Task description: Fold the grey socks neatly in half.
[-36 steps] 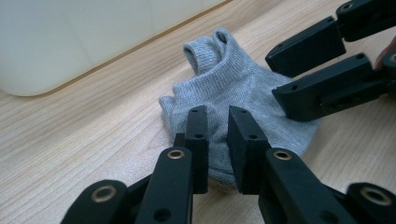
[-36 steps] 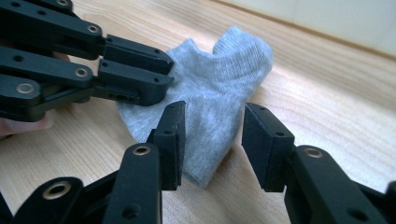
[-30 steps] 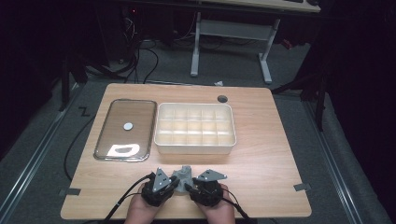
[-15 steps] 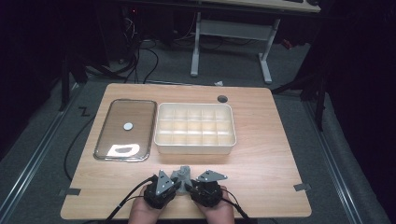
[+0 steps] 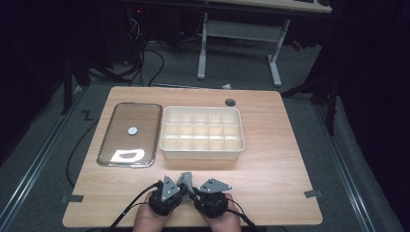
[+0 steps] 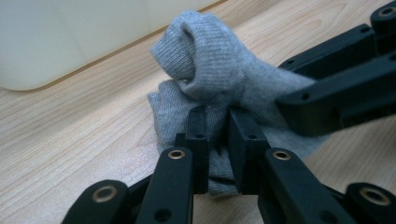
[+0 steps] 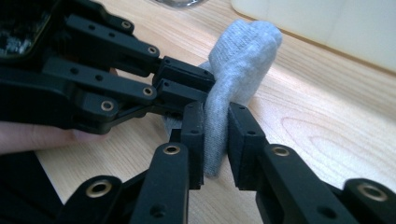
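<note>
A small grey sock (image 5: 186,179) lies bunched near the table's front edge, between my two grippers. In the left gripper view its rolled cuff (image 6: 210,60) stands up, and my left gripper (image 6: 217,135) is shut on a fold of the fabric low down. My right gripper (image 7: 215,135) has just been closing its jaws and now pinches the sock (image 7: 243,51) from the other side. Both hands sit close together in the high view, left gripper (image 5: 175,187) and right gripper (image 5: 197,189) almost touching.
A white box (image 5: 200,153) with several compartments stands mid-table behind the sock. Left of it lies a shiny metal tray (image 5: 121,121) with a small white disc (image 5: 132,130). A dark round hole (image 5: 230,102) marks the far edge. Bare wood (image 5: 280,159) spreads to the right.
In the high view both hands stay at the front edge with the sock between them; no clear shift shows.
</note>
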`<move>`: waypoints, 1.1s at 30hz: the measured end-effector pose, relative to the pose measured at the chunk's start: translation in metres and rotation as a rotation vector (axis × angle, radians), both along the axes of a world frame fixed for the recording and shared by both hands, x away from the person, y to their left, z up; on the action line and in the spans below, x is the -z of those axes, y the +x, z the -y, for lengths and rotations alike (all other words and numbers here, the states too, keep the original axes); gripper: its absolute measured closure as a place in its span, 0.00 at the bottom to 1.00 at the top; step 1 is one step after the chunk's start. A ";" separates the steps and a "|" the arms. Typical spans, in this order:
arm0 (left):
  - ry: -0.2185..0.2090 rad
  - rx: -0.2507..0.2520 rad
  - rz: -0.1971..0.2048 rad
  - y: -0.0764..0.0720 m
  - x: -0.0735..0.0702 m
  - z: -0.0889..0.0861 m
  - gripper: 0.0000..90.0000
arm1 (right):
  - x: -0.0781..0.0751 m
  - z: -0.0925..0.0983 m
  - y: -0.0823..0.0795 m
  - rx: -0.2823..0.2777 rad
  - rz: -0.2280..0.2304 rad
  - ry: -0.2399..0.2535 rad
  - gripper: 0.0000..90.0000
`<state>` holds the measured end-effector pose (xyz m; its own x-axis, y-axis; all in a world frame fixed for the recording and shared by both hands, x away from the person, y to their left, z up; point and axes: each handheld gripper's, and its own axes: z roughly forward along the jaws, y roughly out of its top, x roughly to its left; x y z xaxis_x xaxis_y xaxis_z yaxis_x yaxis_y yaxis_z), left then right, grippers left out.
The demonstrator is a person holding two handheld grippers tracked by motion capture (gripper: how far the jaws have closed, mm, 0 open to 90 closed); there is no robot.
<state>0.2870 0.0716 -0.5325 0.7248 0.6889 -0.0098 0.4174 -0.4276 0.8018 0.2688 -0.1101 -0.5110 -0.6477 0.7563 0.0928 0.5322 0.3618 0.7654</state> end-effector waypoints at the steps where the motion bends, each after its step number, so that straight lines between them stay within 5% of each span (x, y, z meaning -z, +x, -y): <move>1: -0.001 0.000 -0.001 0.000 0.000 0.000 0.88 | 0.000 0.001 0.000 -0.003 -0.003 0.003 0.82; 5: -0.001 0.000 0.000 0.000 0.000 0.000 0.88 | -0.006 0.017 0.001 0.041 0.021 0.052 0.76; 6: -0.002 0.002 -0.004 0.000 0.000 0.000 0.88 | -0.006 0.026 0.003 0.094 0.032 0.033 0.75; 10: -0.002 0.002 -0.004 0.000 0.000 0.000 0.88 | 0.000 0.035 0.013 0.161 0.007 -0.009 0.81; 15: -0.004 0.002 -0.004 0.001 0.000 0.000 0.88 | 0.012 0.024 0.019 0.124 -0.028 -0.038 1.00; 21: -0.005 -0.003 -0.002 0.000 0.000 0.000 0.88 | 0.019 0.011 0.024 0.090 -0.065 -0.027 1.00; 33: 0.005 -0.011 0.006 0.000 0.000 0.000 0.88 | 0.003 -0.005 0.018 0.044 0.001 -0.027 1.00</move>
<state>0.2867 0.0717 -0.5324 0.7172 0.6969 -0.0024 0.4172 -0.4267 0.8024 0.2869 -0.1053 -0.5138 -0.6139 0.7861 0.0719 0.5476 0.3585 0.7561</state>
